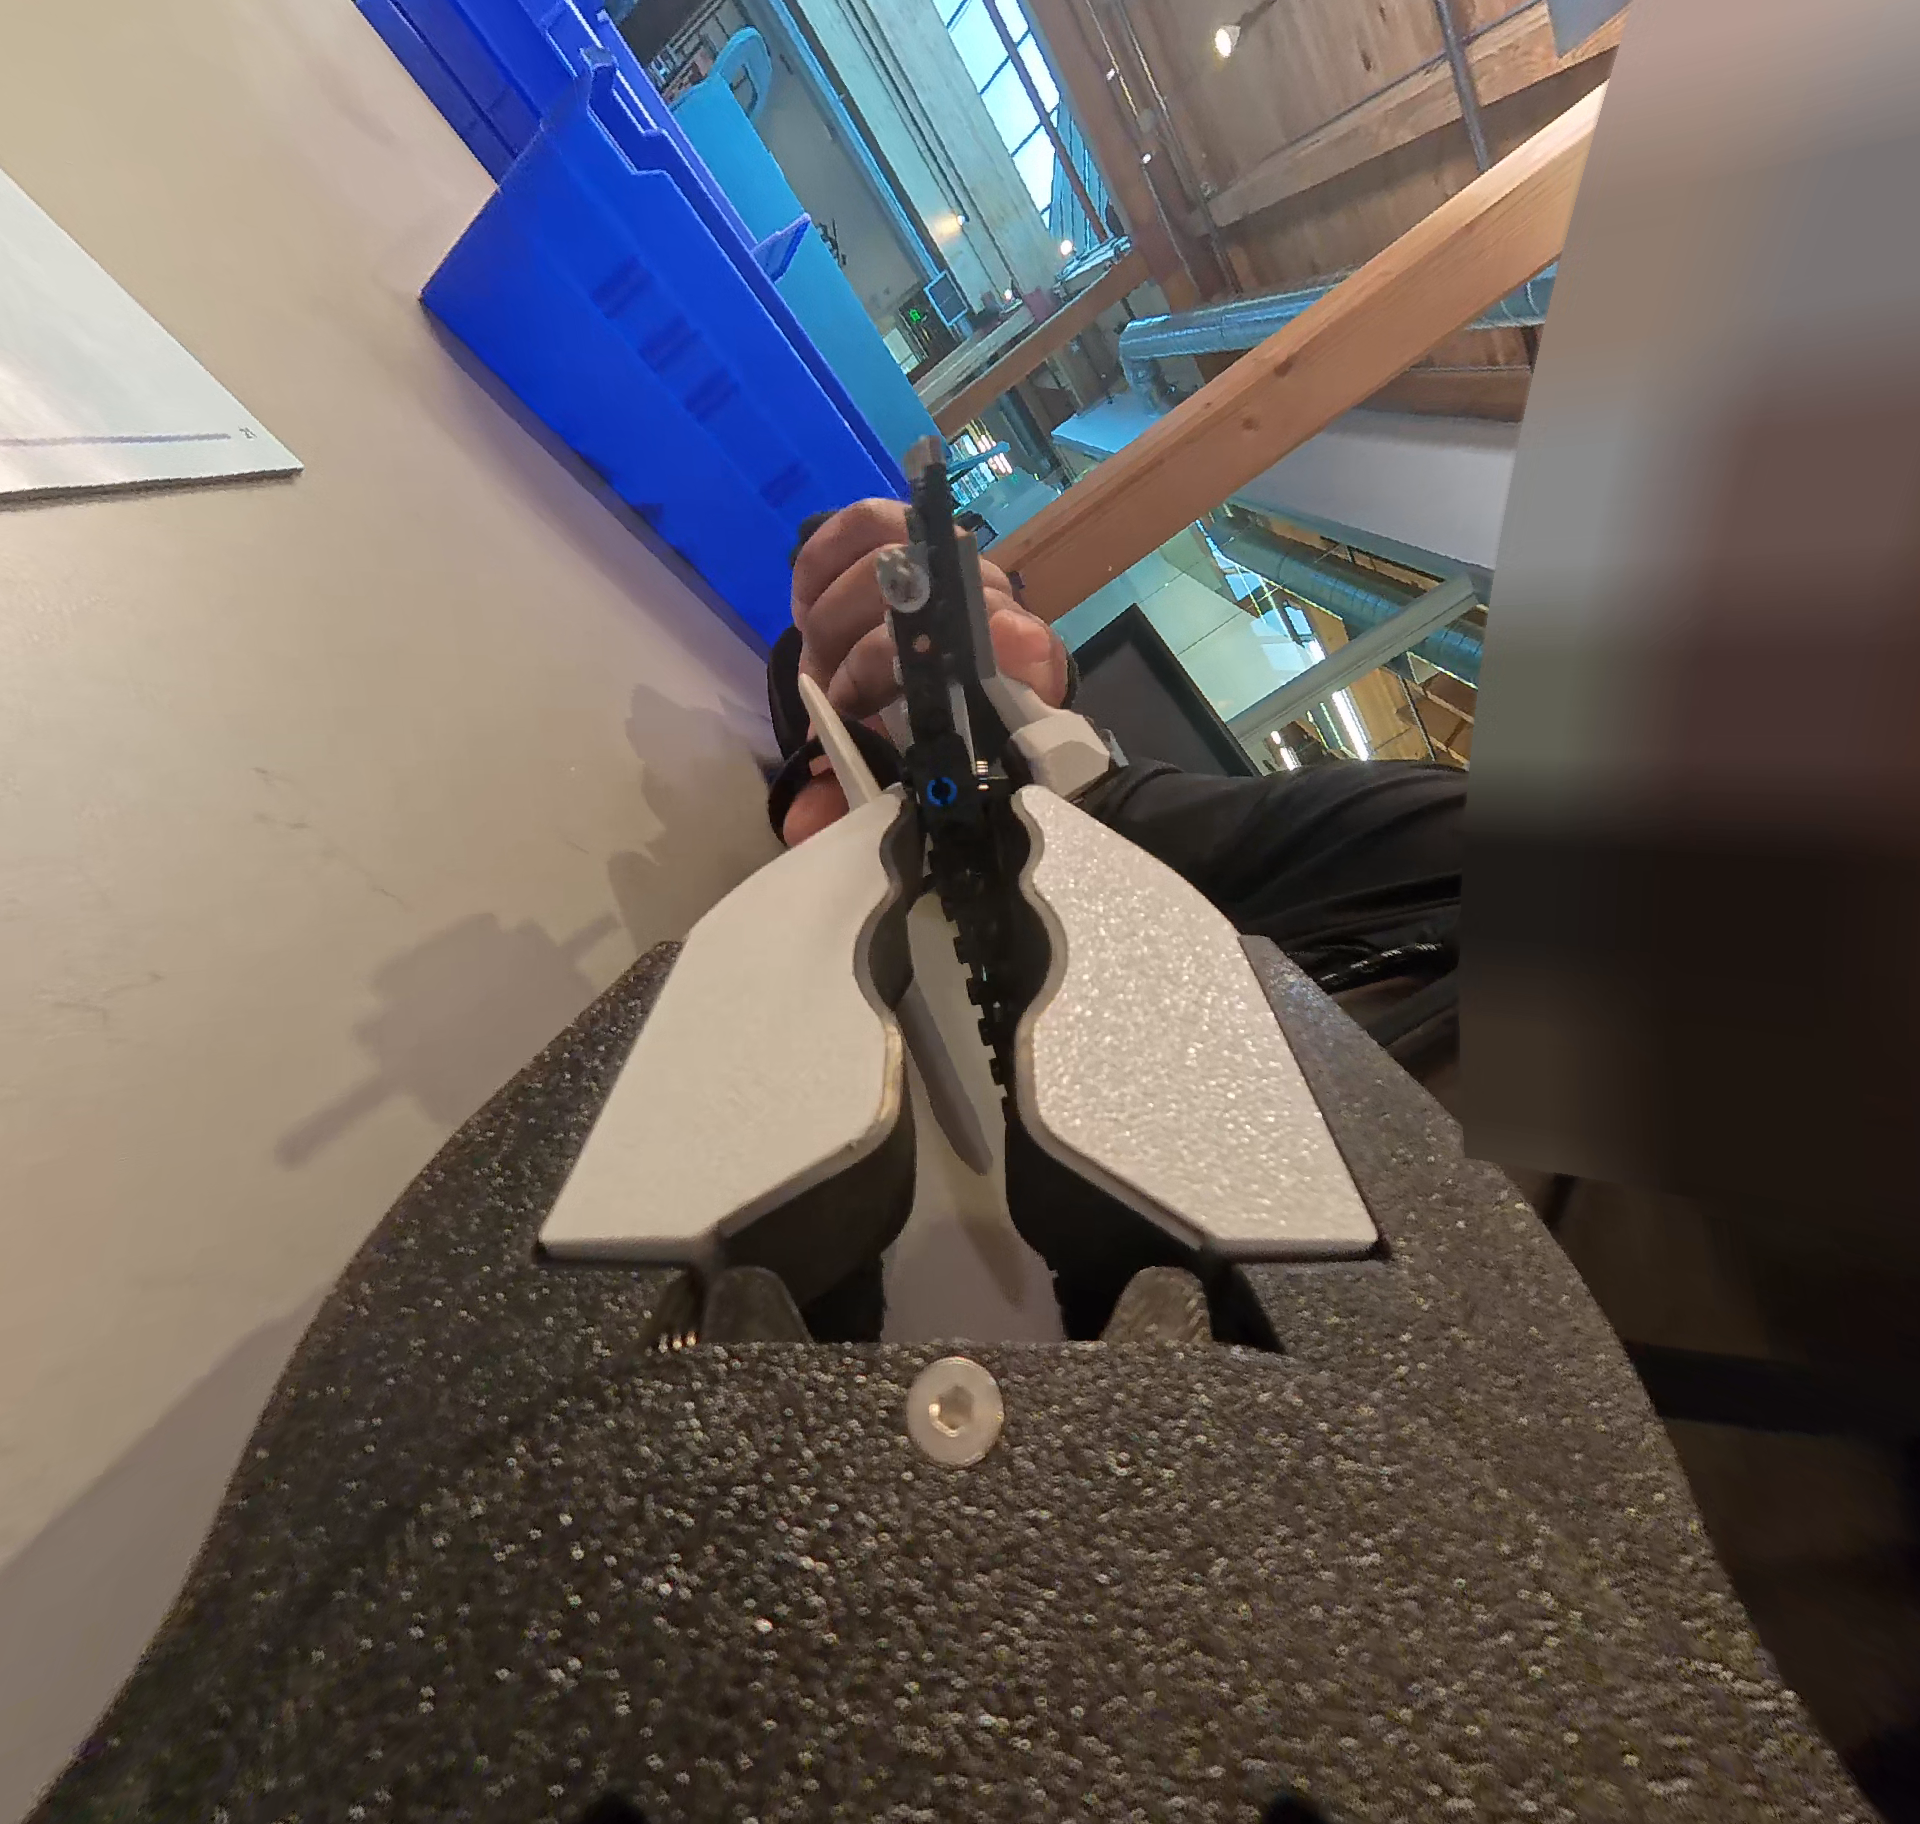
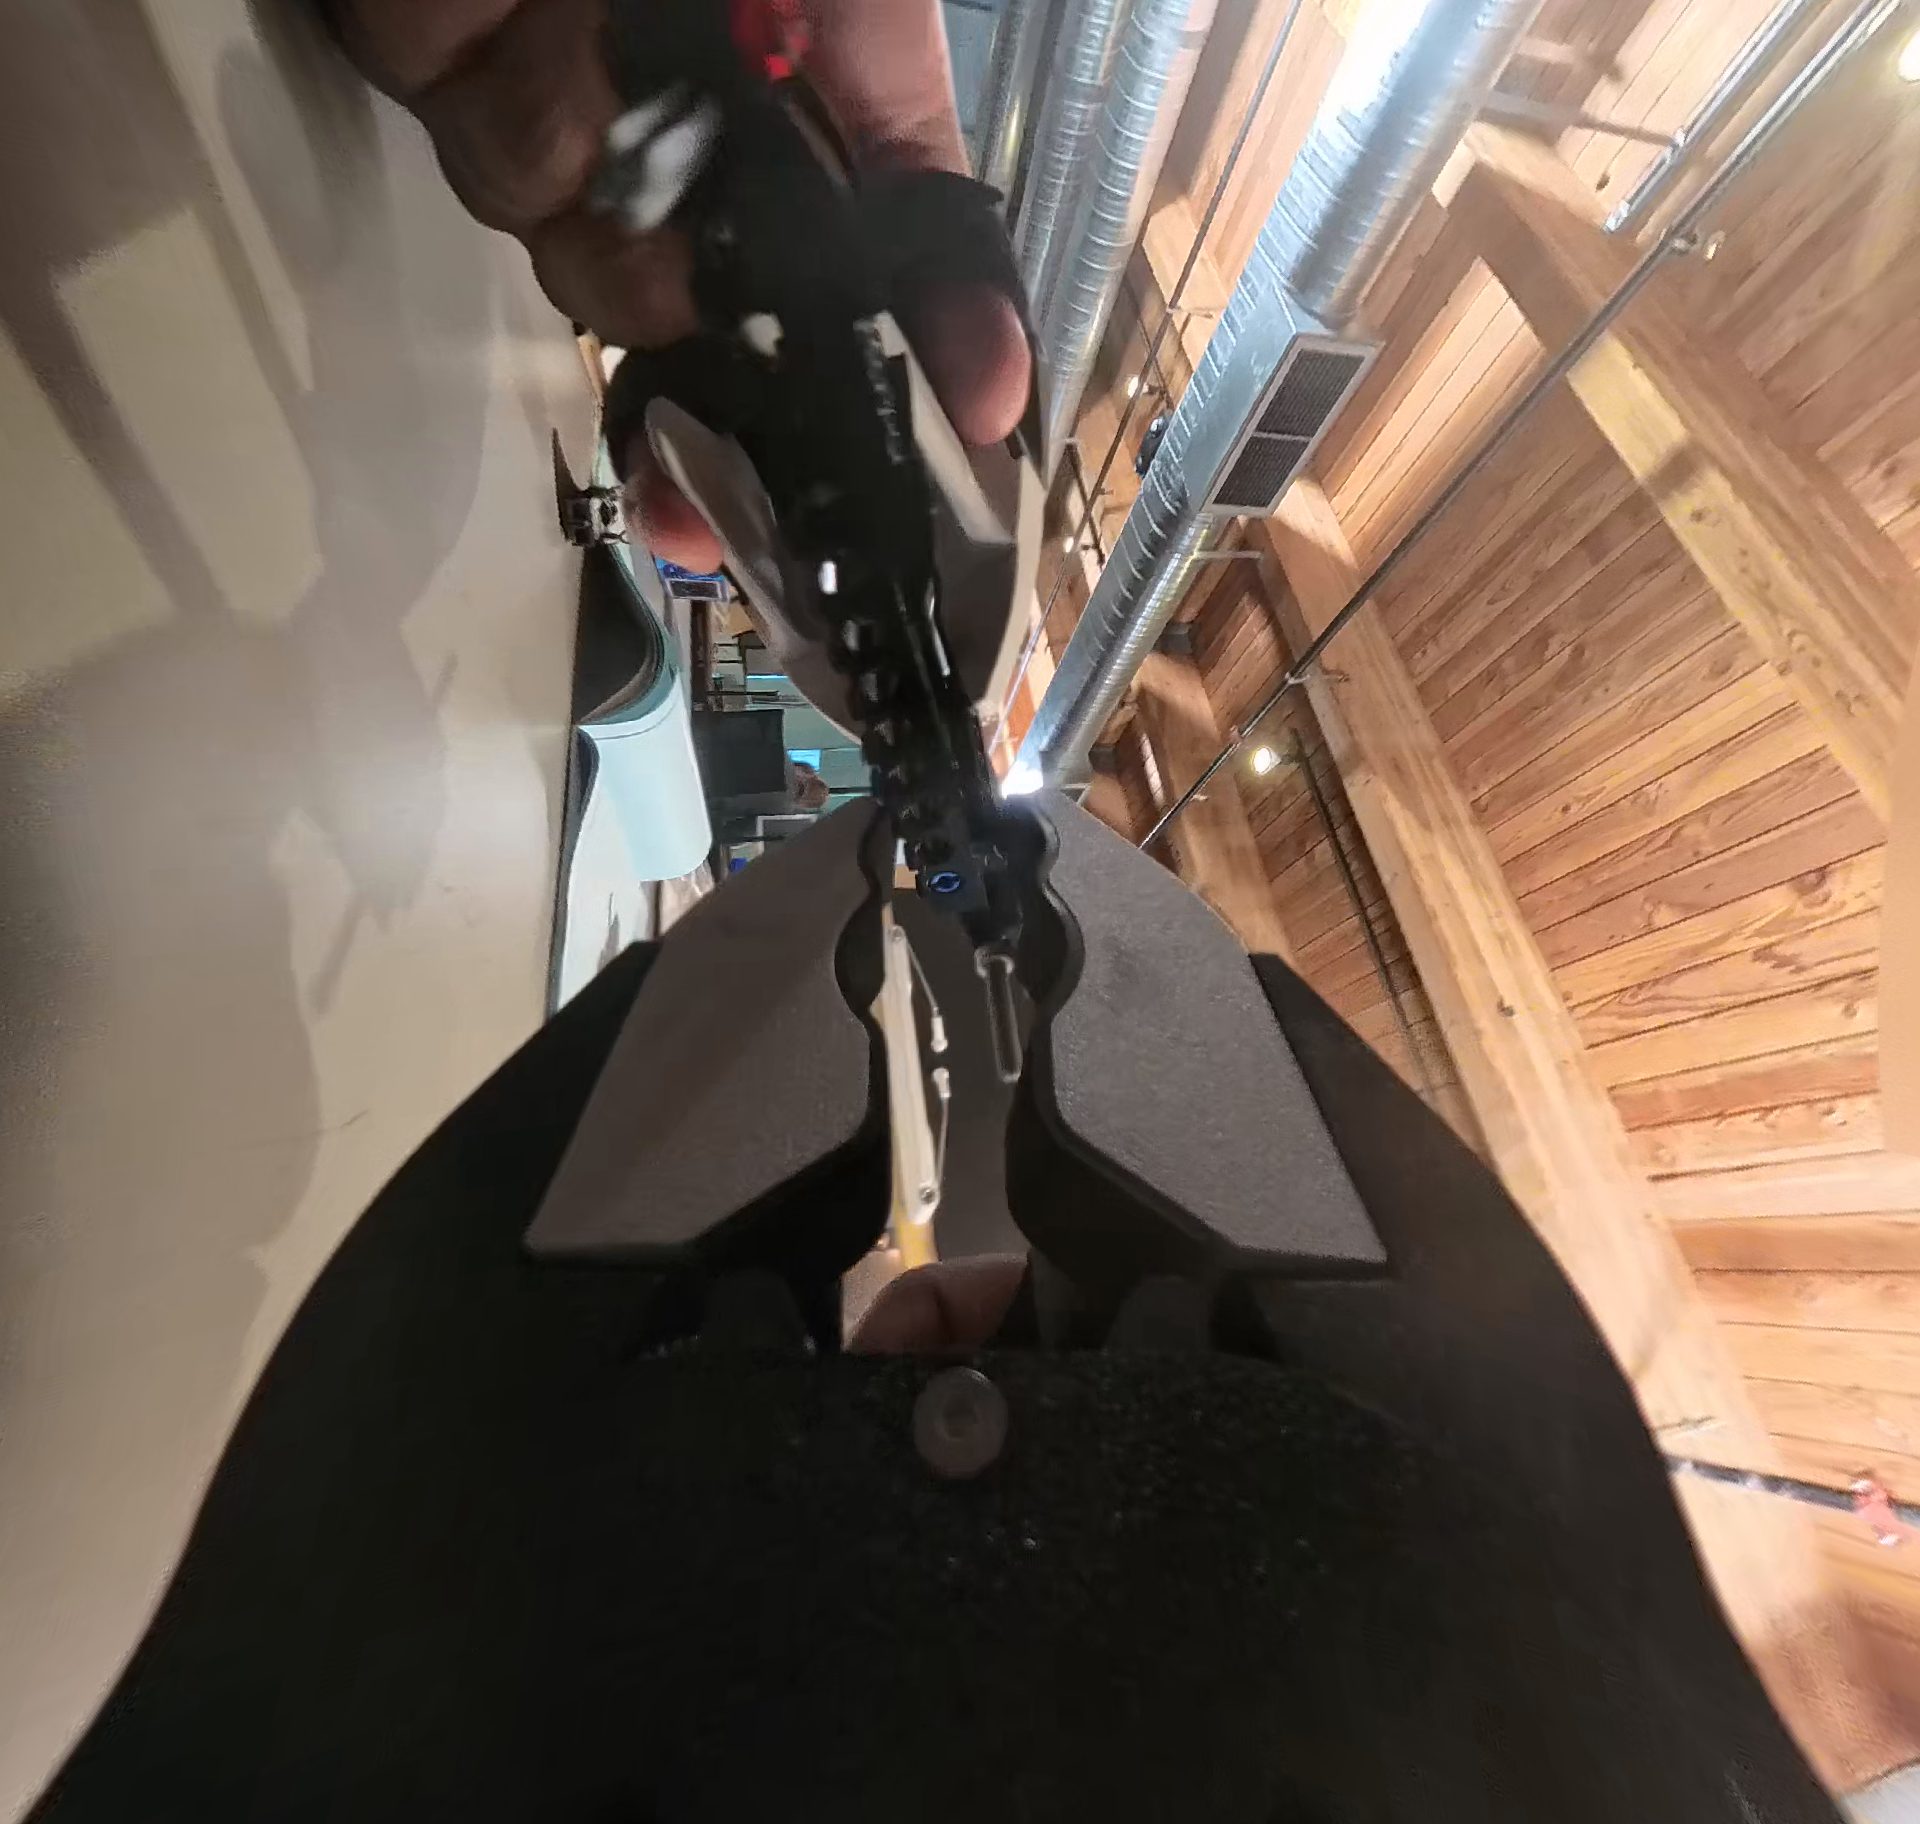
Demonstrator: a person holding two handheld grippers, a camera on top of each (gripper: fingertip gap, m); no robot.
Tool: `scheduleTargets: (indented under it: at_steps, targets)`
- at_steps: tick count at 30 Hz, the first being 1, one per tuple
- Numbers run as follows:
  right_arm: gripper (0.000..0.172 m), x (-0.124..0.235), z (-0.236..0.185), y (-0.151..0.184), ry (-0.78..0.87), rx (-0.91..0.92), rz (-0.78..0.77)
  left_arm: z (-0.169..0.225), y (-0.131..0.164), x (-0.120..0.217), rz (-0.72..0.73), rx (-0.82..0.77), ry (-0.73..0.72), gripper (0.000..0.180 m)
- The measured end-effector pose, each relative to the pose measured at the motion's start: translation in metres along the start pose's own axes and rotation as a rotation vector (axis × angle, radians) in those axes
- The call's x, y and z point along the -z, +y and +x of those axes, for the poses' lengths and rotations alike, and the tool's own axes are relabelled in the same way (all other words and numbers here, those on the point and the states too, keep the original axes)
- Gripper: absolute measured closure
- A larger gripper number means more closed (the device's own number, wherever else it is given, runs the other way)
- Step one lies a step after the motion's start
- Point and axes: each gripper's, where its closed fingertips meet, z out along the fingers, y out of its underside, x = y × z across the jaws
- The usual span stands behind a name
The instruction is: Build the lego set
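Note:
In the left wrist view my left gripper [image 1: 951, 813] is shut on a black toy-brick assembly [image 1: 935, 631] with a blue pin. Its grey fingertips [image 1: 1049, 839] press the assembly from both sides. A white blade part [image 1: 836, 735] sticks out to the left. A hand [image 1: 842, 611] in a black fingerless glove holds the assembly's far end. In the right wrist view my right gripper [image 2: 956, 860] is shut on a black brick assembly [image 2: 831, 403] with a blue pin, grey panels and a red part [image 2: 769, 18]. A hand [image 2: 582, 112] grips its far end. A small metal pin [image 2: 1003, 1016] hangs between the pads.
Blue plastic bins [image 1: 623, 299] stand on a pale surface [image 1: 260, 735] beside a white sheet [image 1: 104, 372]. A wooden beam [image 1: 1299, 361] crosses behind. The right wrist view shows wooden planks [image 2: 1558, 631], a metal duct [image 2: 1143, 320] and a pale surface [image 2: 208, 631]. The grippers are tip to tip, or close to it.

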Motion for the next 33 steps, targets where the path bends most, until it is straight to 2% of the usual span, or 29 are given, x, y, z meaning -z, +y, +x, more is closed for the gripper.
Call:
scheduleTargets:
  at_steps: [6, 10, 13, 15, 17, 18, 20, 24, 28, 33]
  targets:
    - [0.144, 0.004, 0.004, 0.014, -0.036, -0.237, -0.064, -0.004, -0.009, 0.004, 0.052, -0.011, -0.022, 0.165]
    - [0.147, 0.012, 0.016, 0.025, -0.031, -0.510, -0.109, -0.008, -0.020, 0.012, 0.112, -0.021, -0.041, 0.165]
    - [0.149, 0.012, 0.011, 0.036, -0.150, -0.949, -0.172, -0.007, -0.025, 0.015, 0.138, -0.053, -0.041, 0.165]
    - [0.144, 0.007, -0.001, 0.032, -0.320, -1.389, -0.187, -0.007, -0.026, 0.014, 0.142, -0.069, -0.042, 0.165]
    - [0.136, 0.002, -0.001, 0.022, -0.463, -1.835, -0.133, -0.006, -0.025, 0.012, 0.140, -0.080, -0.040, 0.165]
    - [0.133, 0.000, 0.001, 0.022, -0.495, -2.001, -0.111, -0.005, -0.025, 0.012, 0.142, -0.084, -0.039, 0.165]
    - [0.133, -0.002, -0.001, 0.027, -0.506, -2.212, -0.109, -0.005, -0.023, 0.010, 0.138, -0.096, -0.044, 0.165]
    - [0.140, -0.004, -0.004, 0.023, -0.562, -2.395, -0.065, -0.004, -0.022, 0.008, 0.135, -0.111, -0.046, 0.165]
    - [0.142, -0.006, -0.006, 0.016, -0.604, -2.434, -0.047, -0.003, -0.019, 0.005, 0.120, -0.131, -0.051, 0.165]
    - [0.154, -0.006, -0.003, 0.015, -0.599, -2.456, -0.004, -0.002, -0.017, 0.003, 0.109, -0.153, -0.058, 0.165]
